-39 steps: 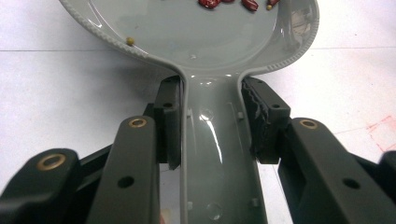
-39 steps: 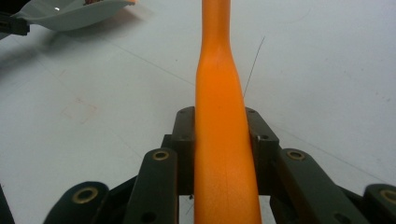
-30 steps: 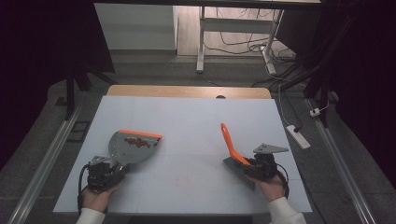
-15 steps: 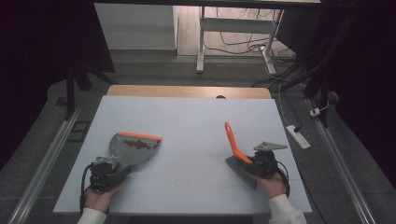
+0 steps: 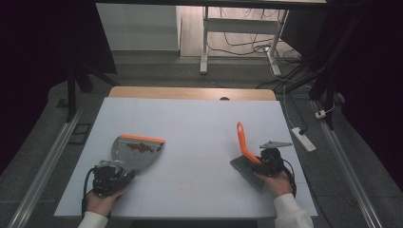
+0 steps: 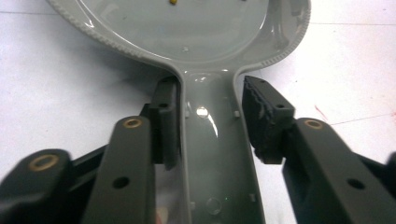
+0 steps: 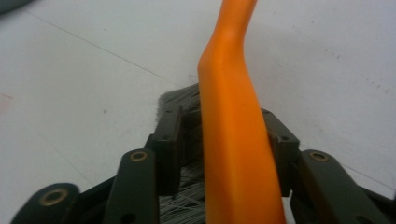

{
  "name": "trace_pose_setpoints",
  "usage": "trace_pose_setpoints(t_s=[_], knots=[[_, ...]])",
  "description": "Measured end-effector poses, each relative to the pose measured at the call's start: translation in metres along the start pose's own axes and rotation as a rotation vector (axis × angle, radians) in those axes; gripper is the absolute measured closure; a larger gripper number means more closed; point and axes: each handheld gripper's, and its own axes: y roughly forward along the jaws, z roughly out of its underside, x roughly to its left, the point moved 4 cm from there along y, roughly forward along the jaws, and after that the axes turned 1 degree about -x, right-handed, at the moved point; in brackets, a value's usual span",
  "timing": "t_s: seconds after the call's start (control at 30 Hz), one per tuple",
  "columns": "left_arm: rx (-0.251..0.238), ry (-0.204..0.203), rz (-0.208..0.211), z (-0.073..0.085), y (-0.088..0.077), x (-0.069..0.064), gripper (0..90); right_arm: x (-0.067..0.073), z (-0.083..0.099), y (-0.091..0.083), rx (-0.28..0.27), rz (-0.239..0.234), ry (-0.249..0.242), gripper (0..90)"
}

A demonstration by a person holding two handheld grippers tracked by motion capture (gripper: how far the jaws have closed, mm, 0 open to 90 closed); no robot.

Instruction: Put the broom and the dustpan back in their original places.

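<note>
Both jaws have just been opening: left gripper loosens on the stiff, slick dustpan handle; right gripper frees the light brush.

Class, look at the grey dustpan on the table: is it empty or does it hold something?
Not empty: the dustpan holds small reddish-brown bits near its orange lip.

The high view looks forward and down from above the near edge of the surface, taking in all of it from afar. The left gripper view sits close behind the left tool, facing the dustpan. The right gripper view looks closely along the brush. Both things also appear from above.
</note>
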Motion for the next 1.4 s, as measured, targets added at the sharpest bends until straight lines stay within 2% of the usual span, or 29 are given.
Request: trace_pose_setpoints(t_s=[0.1, 0.23, 0.43, 0.53, 0.67, 0.8, 0.93, 1.03, 1.2, 1.4], knots=[[-0.012, 0.013, 0.003, 0.0, -0.002, -0.001, 48.3, -0.003, 0.0, 0.002, 0.021, 0.013, -0.002, 51.2], [-0.011, 0.02, -0.001, -0.001, -0.002, -0.001, 39.3, -0.009, 0.001, 0.005, 0.037, 0.022, 0.025, 46.9], [-0.019, 0.032, 0.003, -0.002, -0.006, 0.0, 36.0, -0.014, 0.001, 0.01, 0.067, 0.034, 0.048, 40.6], [-0.03, 0.035, 0.008, -0.002, -0.007, -0.002, 34.7, -0.016, 0.001, 0.011, 0.079, 0.063, 0.042, 38.1], [-0.038, 0.047, 0.012, -0.002, -0.011, -0.003, 34.4, -0.016, 0.0, 0.01, 0.071, 0.085, 0.033, 38.0], [-0.057, 0.056, 0.015, -0.003, -0.016, -0.004, 34.2, -0.017, -0.001, 0.006, 0.038, 0.099, 0.034, 38.0], [-0.096, 0.078, 0.005, -0.006, -0.025, -0.006, 34.3, -0.014, -0.004, -0.001, -0.007, 0.105, 0.004, 38.8], [-0.114, 0.113, 0.01, -0.01, -0.03, -0.008, 34.3, -0.01, -0.005, -0.005, -0.029, 0.091, -0.013, 38.9], [-0.141, 0.159, 0.061, -0.016, -0.031, -0.012, 35.5, 0.001, -0.007, -0.009, -0.053, 0.069, -0.059, 39.9], [-0.124, 0.236, 0.124, -0.021, -0.023, -0.017, 36.7, 0.016, -0.007, -0.01, -0.066, 0.029, -0.136, 41.6]])
